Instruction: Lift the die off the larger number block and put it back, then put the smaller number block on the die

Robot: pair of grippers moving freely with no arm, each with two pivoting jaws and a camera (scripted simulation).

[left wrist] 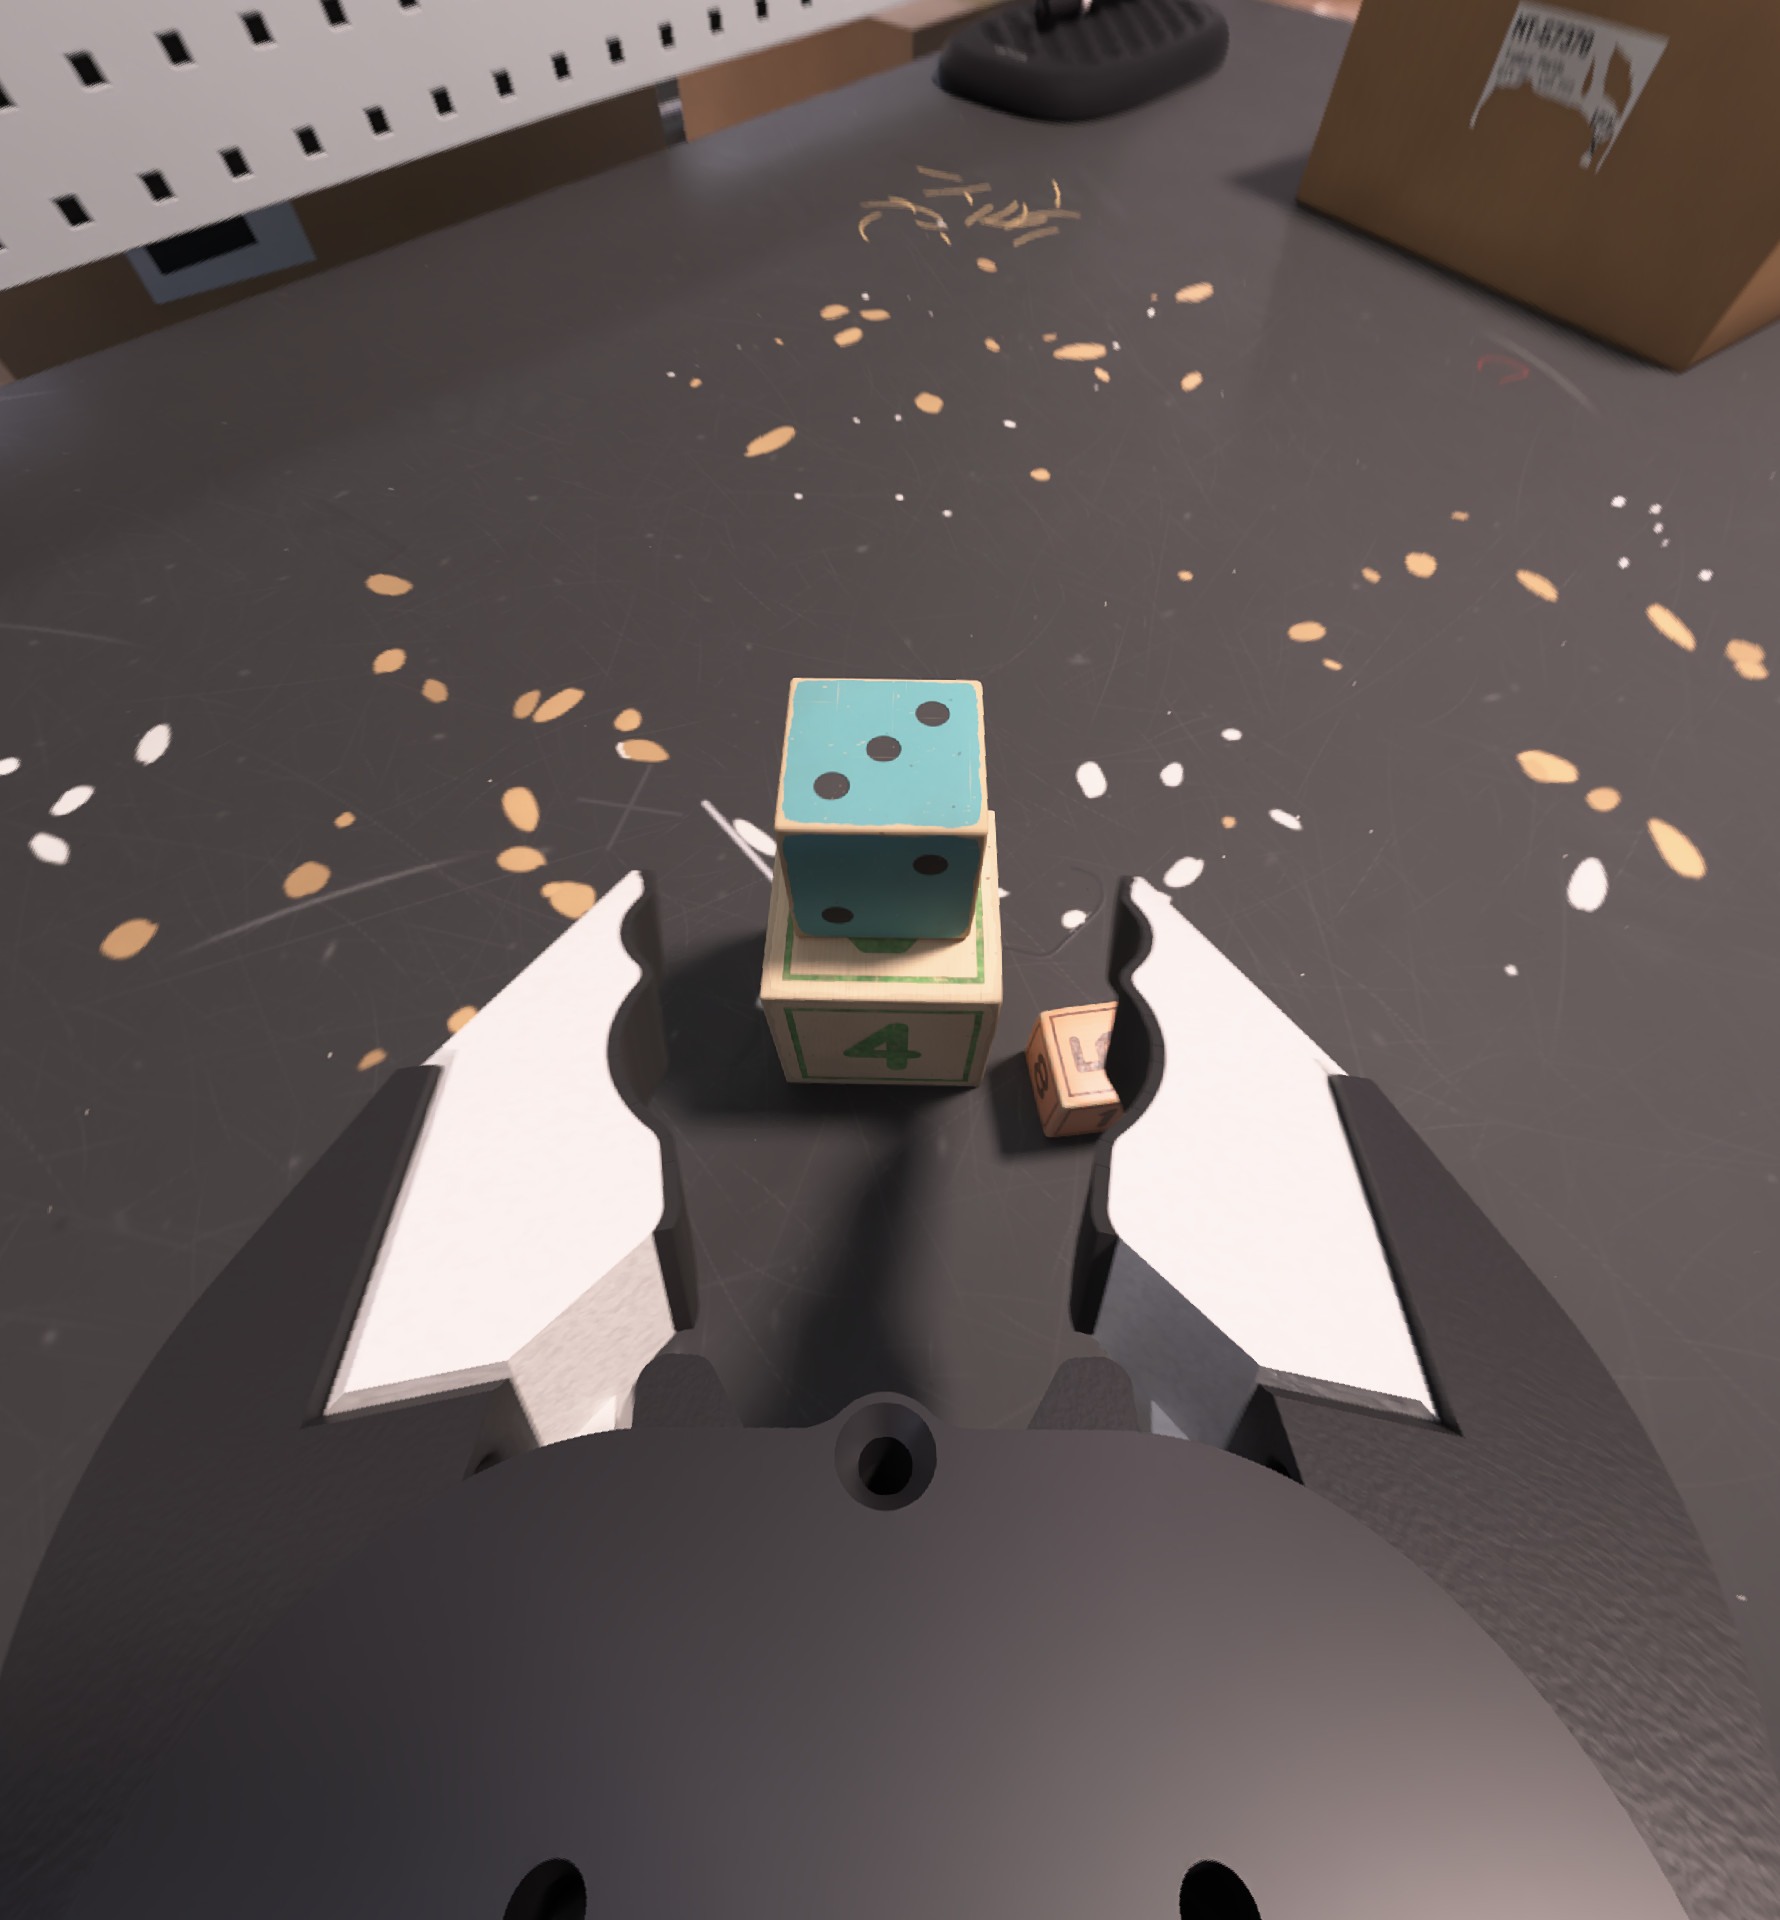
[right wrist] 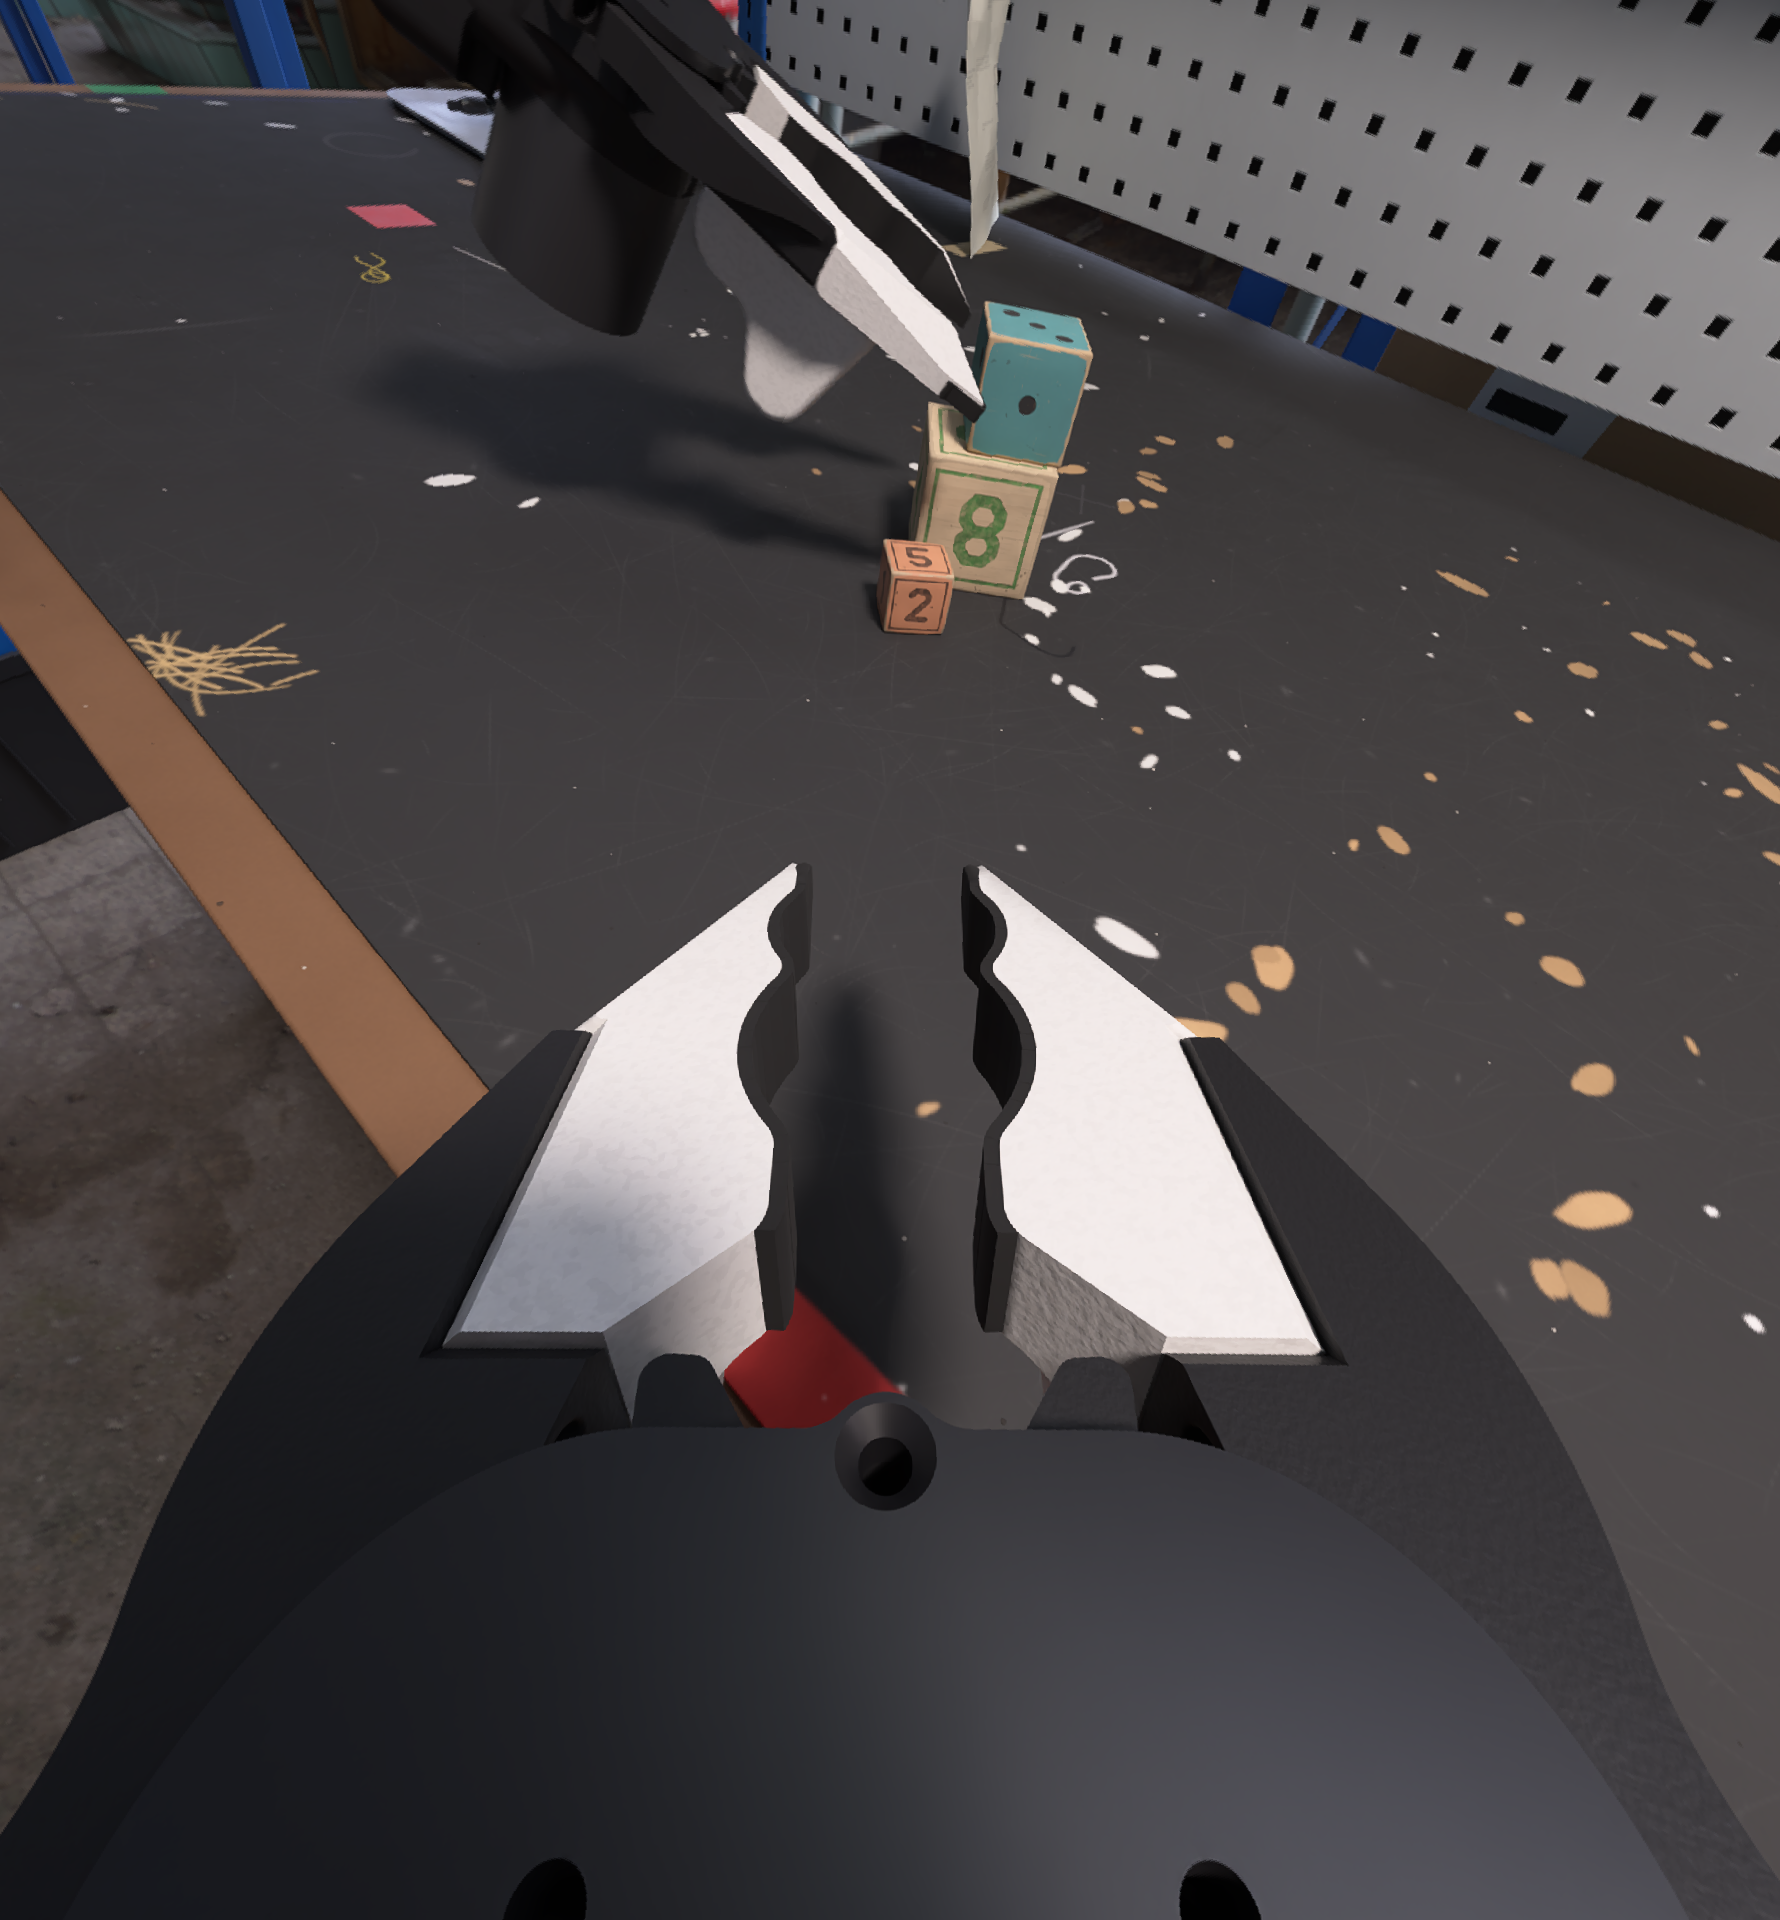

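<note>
the teal die [left wrist: 881, 805] sat on the larger number block [left wrist: 881, 1023], the smaller number block [left wrist: 1071, 1070] beside it on the table [left wrist: 346, 499]. left gripper [left wrist: 886, 894] spread, empty, tips near the stack. right gripper [right wrist: 886, 883] parted, empty, well apart.

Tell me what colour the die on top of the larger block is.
The die is teal blue with black pips, clearest in the left wrist view.

Workbench surroundings — non-task items
Dark paint-speckled tabletop [left wrist: 346, 499]; white pegboard [right wrist: 1488, 156] behind; cardboard box [left wrist: 1592, 177] — far corner; straw-like scraps [right wrist: 216, 660].
</note>
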